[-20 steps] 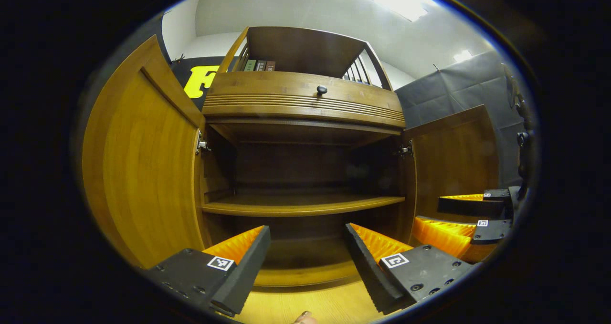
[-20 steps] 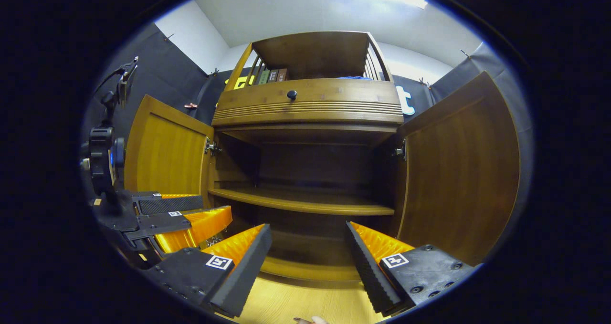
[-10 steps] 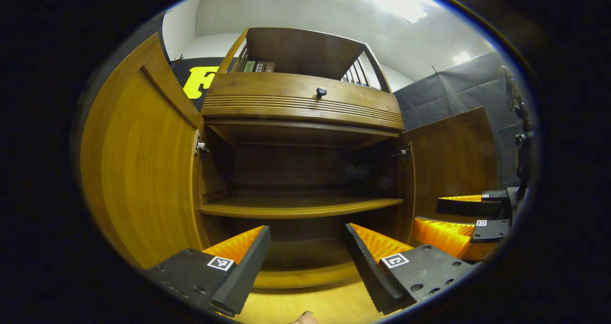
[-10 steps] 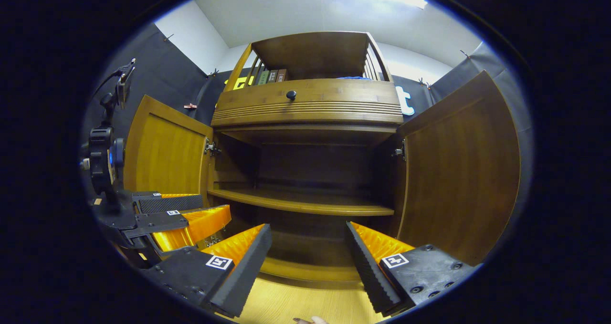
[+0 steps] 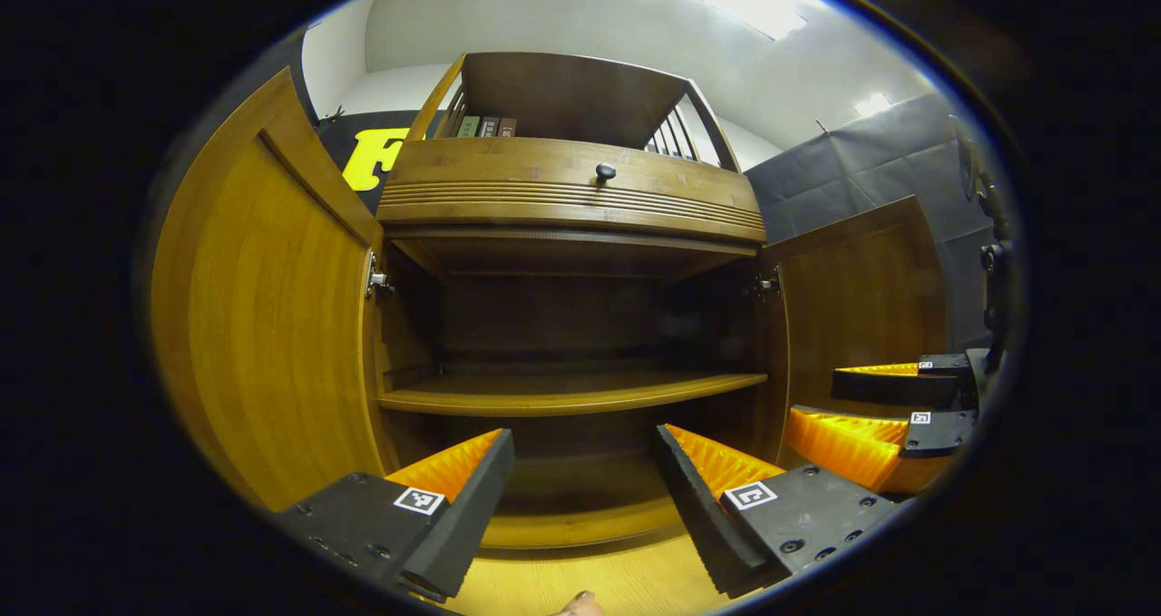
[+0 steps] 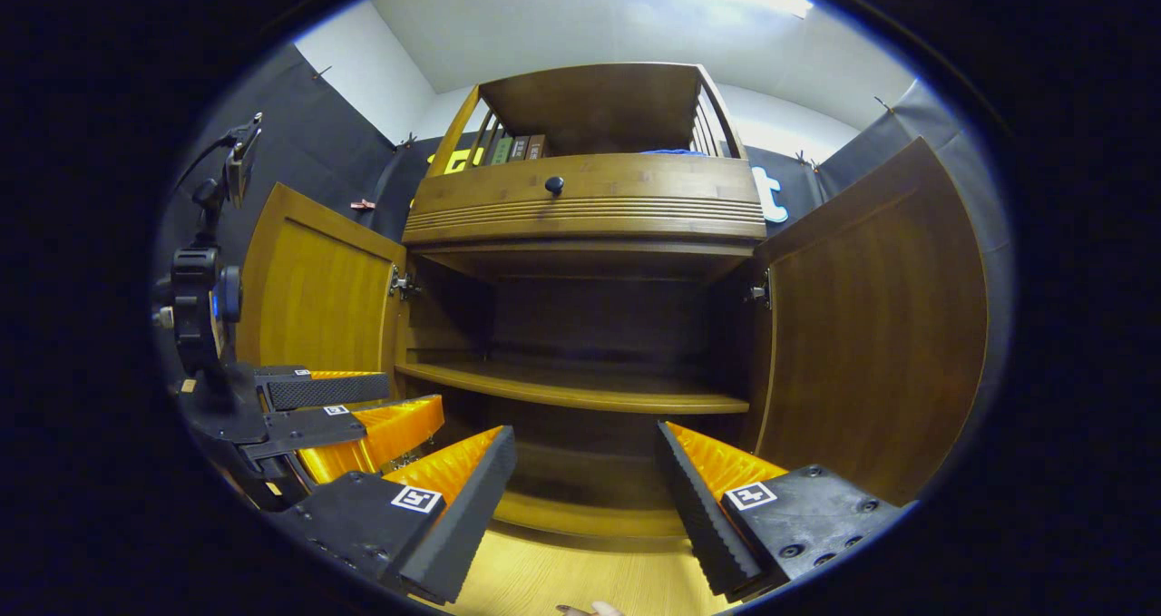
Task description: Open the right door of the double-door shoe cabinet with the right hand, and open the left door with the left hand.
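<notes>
- the shoe cabinet (image 5: 571,326) stands straight ahead of both claws, and both its doors are swung open.
- the left door (image 5: 263,308) hangs wide at the left of the left gripper view; the right door (image 6: 871,326) hangs wide at the right of the right gripper view.
- inside, a bare shelf (image 5: 571,391) crosses the dark interior; metal hinges (image 5: 376,280) show at the door edges.
- above the doors sits a drawer front with a dark round knob (image 5: 604,172), and on top a railed rack holds a few books (image 5: 481,127); their spines are too small to read.
- the left claw (image 5: 580,480) is spread wide, holding nothing, clear of the doors.
- the right claw (image 6: 585,480) is likewise spread wide and empty.
- each claw carries small square black-and-white markers (image 5: 419,499).
- wooden floor (image 6: 562,580) lies below; nothing blocks the cabinet opening.
</notes>
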`<state>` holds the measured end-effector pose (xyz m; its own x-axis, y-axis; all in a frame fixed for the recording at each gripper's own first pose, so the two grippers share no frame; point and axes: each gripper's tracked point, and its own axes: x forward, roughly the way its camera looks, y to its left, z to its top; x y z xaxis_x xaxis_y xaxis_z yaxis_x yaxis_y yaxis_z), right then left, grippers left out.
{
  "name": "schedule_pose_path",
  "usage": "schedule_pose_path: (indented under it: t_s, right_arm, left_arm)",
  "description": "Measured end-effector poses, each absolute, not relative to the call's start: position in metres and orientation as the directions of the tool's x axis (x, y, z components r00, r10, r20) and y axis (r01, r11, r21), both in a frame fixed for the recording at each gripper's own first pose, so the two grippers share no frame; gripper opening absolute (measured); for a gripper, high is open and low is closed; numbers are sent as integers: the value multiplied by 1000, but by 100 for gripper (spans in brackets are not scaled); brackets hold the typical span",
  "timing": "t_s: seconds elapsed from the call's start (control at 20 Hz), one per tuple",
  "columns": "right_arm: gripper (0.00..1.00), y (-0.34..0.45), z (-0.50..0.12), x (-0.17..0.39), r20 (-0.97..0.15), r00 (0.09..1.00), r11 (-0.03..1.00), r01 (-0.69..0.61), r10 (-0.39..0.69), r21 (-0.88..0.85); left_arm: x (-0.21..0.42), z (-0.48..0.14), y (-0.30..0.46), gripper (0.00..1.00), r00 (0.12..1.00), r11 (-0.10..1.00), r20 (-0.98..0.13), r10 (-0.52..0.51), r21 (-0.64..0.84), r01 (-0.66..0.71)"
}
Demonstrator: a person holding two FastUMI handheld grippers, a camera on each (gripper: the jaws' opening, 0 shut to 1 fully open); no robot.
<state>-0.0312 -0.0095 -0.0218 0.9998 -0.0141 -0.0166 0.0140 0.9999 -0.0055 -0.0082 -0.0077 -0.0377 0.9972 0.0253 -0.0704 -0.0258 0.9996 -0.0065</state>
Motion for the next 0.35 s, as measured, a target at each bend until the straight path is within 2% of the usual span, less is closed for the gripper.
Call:
schedule_pose_path:
  t_s: [0.25,0.35]
  right_arm:
    - [99,-7,-23,-31,-19,1000,1000,8,-8,-20]
    - [95,-8,-23,-30,-19,1000,1000,5,-6,-22]
  left_arm:
    - [-8,-35,-6,96,998,999,-58,33,-12,-34]
    - [-8,-36,-7,96,998,999,-57,29,-14,-29]
